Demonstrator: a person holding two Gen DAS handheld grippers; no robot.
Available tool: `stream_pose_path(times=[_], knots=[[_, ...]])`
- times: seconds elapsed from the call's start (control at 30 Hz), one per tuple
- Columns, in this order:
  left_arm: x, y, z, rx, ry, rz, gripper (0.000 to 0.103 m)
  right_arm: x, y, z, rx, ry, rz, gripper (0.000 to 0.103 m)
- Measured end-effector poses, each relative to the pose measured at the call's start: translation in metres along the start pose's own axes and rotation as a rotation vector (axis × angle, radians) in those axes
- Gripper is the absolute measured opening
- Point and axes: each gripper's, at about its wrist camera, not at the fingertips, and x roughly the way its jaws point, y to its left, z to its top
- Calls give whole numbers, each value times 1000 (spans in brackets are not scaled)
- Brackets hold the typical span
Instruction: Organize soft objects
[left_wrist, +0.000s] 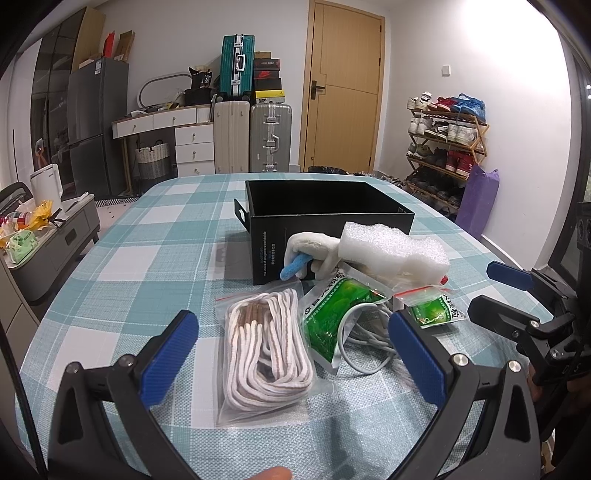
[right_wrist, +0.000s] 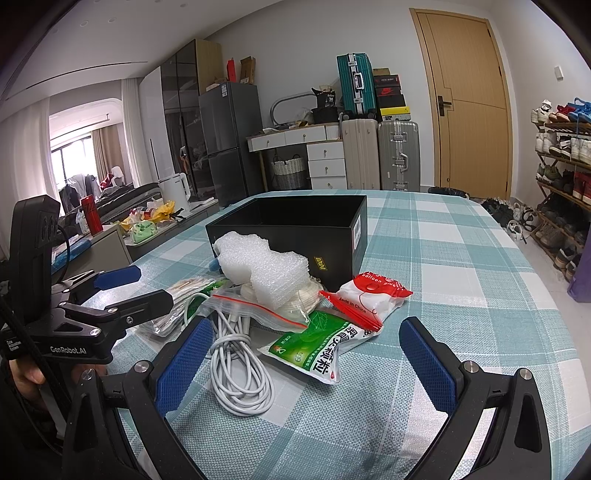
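Left wrist view: our bagged white laces (left_wrist: 266, 350) run lengthwise away from us; left gripper (left_wrist: 293, 354) and right gripper (right_wrist: 306, 362) both spread wide.

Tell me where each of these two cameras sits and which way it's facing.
Left wrist: on the left gripper, looking across the checked table at the bagged laces and black box; its open fingers, the right gripper and a fingertip show.
Right wrist: on the right gripper, facing the white cable and green packet; its open fingers and the left gripper show.
Shared: box, foam block, door.
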Motion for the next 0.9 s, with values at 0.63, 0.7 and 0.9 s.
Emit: stream_pose_path(times=[0.63, 0.7, 0.9], knots=[[3, 5, 2, 9, 20, 13, 103, 4, 0, 7, -14, 9, -14, 103], [3, 7, 4, 10, 28, 8, 103, 2, 2, 10, -21, 1, -15, 103], [3, 20, 10, -12, 41, 24, 103, 8, 8, 18, -51, 31, 14, 103]])
